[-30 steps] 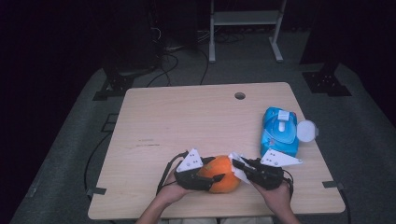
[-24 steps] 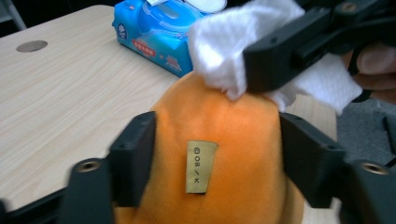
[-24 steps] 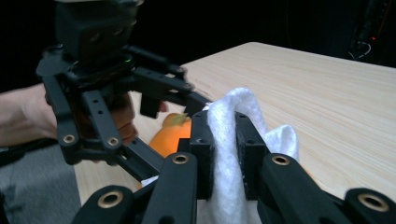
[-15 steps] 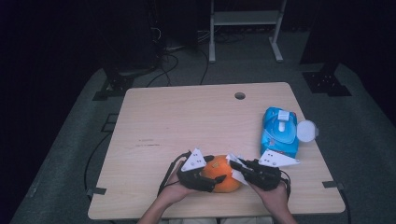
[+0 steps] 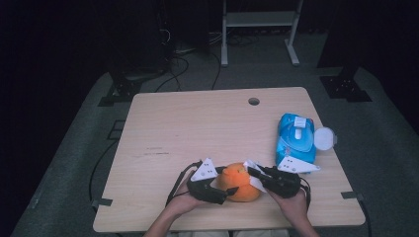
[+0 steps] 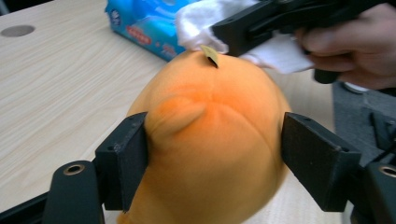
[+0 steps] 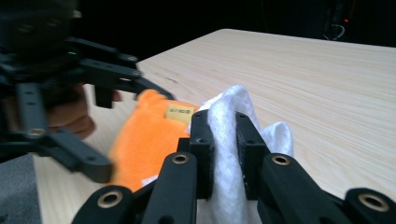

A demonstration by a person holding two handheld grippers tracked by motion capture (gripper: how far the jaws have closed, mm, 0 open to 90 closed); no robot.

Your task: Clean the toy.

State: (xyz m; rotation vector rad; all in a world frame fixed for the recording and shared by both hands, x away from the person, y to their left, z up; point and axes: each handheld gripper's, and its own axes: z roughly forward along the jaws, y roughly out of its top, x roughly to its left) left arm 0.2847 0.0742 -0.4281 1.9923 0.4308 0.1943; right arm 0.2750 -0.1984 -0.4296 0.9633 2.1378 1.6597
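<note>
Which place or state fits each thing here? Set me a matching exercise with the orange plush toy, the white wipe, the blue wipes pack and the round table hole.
Things:
1. orange plush toy
2. white wipe
3. blue wipes pack
4. table hole

Places or states:
A. lying near the table's right edge, lid flipped open
B. pinched in the right claw, touching the toy's top
C. near the far edge of the table, nothing on it
D. between the jaws of the left claw at the near edge

Pairs: 1-D, 2-B, 3-A, 4-C
</note>
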